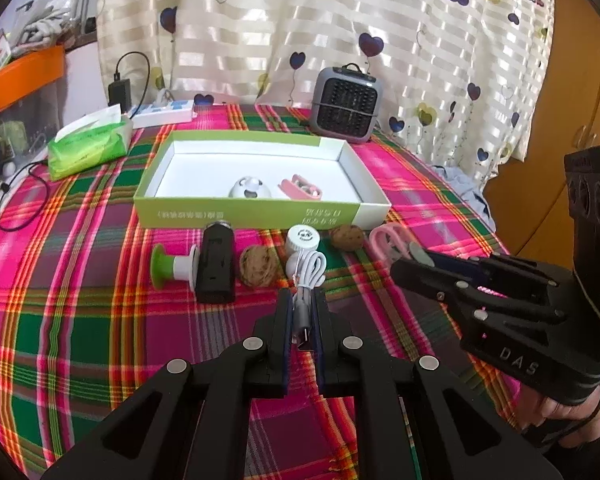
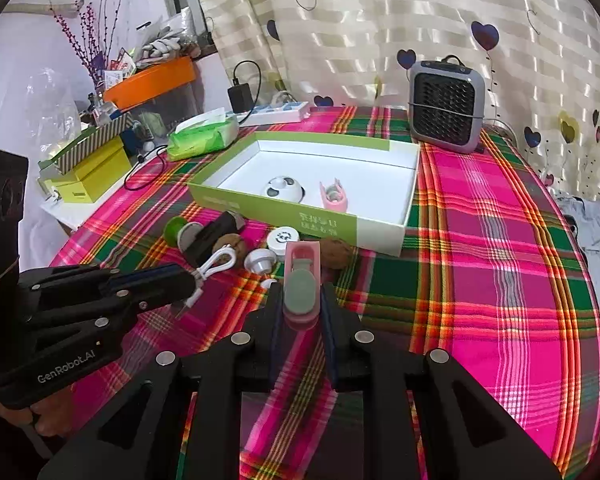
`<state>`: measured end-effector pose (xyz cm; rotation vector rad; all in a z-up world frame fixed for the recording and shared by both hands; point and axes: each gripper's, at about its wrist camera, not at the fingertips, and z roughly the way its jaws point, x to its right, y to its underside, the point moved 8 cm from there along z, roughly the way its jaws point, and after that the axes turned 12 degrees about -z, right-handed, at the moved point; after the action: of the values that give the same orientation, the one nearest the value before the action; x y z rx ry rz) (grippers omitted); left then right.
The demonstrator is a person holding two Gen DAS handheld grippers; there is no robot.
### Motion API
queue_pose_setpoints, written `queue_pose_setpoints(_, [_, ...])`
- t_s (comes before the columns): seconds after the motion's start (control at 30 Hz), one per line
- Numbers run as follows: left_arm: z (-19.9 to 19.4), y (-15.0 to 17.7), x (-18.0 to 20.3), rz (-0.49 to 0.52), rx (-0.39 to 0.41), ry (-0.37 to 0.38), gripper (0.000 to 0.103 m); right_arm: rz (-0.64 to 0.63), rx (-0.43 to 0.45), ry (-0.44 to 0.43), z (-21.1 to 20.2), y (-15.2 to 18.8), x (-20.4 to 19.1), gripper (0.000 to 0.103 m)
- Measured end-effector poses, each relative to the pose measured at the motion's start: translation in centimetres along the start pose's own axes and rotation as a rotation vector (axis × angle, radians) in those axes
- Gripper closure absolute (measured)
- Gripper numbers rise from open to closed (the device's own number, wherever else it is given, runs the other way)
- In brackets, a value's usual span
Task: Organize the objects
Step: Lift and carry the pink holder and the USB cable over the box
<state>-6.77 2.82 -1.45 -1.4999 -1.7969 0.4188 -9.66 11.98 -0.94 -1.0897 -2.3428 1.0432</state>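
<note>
My left gripper (image 1: pixel 302 300) is shut on a white charging cable (image 1: pixel 308 270), just above the plaid tablecloth; it also shows in the right wrist view (image 2: pixel 216 264). My right gripper (image 2: pixel 302 300) is shut on a pink clip with a grey-green pad (image 2: pixel 300 280), seen from the side in the left wrist view (image 1: pixel 392 240). A green and white open box (image 1: pixel 260 212) lies behind, holding a white round toy (image 1: pixel 250 188) and a pink clip (image 1: pixel 302 188). In front of it lie a black shaver (image 1: pixel 216 264), two walnuts (image 1: pixel 258 266), a white cap (image 1: pixel 303 238) and a green and white spool (image 1: pixel 172 266).
A grey heater (image 1: pixel 348 104) stands behind the box. A green tissue pack (image 1: pixel 88 144), a power strip (image 1: pixel 164 114) and a black charger (image 1: pixel 120 92) are at the back left. An orange-lidded bin (image 2: pixel 152 80) and yellow boxes (image 2: pixel 88 172) stand off the table's left edge.
</note>
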Motion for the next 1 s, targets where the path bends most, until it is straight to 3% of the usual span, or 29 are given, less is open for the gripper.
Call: queue_pose_setpoints(1.0, [0.2, -3.3, 0.6, 0.02, 0.052, -0.005, 0.095, -0.038, 0.033, -0.01, 0.3, -2.5, -0.9, 0.085])
